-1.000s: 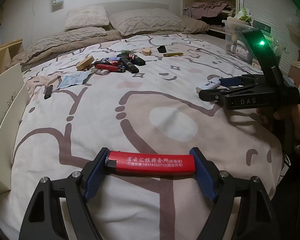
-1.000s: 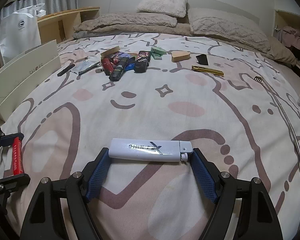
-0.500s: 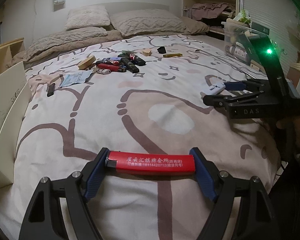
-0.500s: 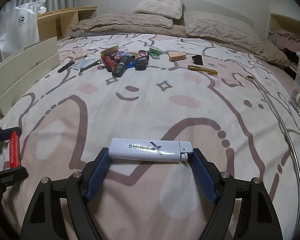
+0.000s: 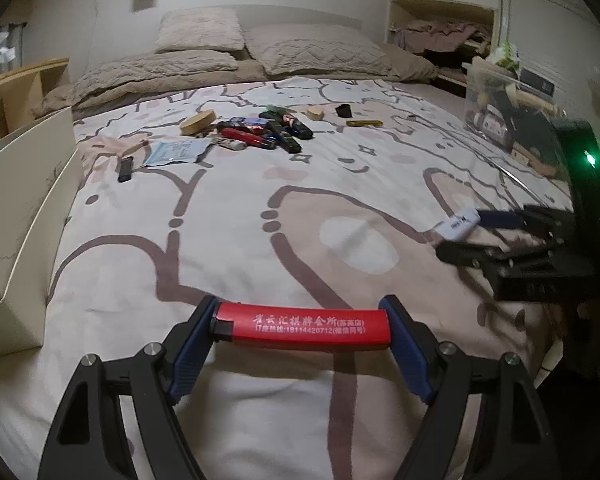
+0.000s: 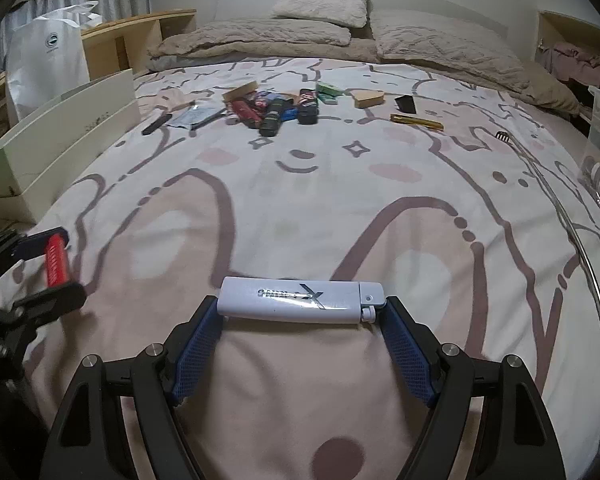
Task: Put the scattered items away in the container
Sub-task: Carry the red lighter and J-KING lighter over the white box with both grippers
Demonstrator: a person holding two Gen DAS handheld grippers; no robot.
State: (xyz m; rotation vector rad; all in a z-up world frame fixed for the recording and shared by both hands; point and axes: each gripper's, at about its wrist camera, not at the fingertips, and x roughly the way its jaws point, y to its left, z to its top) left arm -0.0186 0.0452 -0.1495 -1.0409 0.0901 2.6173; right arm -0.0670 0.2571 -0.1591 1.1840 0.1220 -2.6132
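My left gripper [image 5: 300, 330] is shut on a red lighter [image 5: 302, 327], held crosswise by its two ends above the near part of the bed. My right gripper [image 6: 302, 306] is shut on a white lighter [image 6: 300, 299] in the same way. Each gripper shows in the other's view: the right gripper [image 5: 466, 232] with the white lighter [image 5: 458, 223] at the right, the left gripper [image 6: 56, 258] with the red lighter [image 6: 56, 257] at the left. A cream open box [image 5: 28, 184] stands at the bed's left edge. More lighters and small items [image 5: 260, 134] lie scattered far up the bed.
The patterned bedspread [image 6: 300, 200] stretches between the grippers and the far pile. Pillows [image 6: 320, 4] line the headboard. A clear plastic bin [image 5: 496, 108] with bottles stands off the bed's right side; a white shopping bag [image 6: 46, 60] and wooden shelf stand at the left.
Both grippers keep their lighters. The right gripper has drifted to the right and toward the bed's near edge; its view shows the far pile smaller. The left gripper has rolled slightly.
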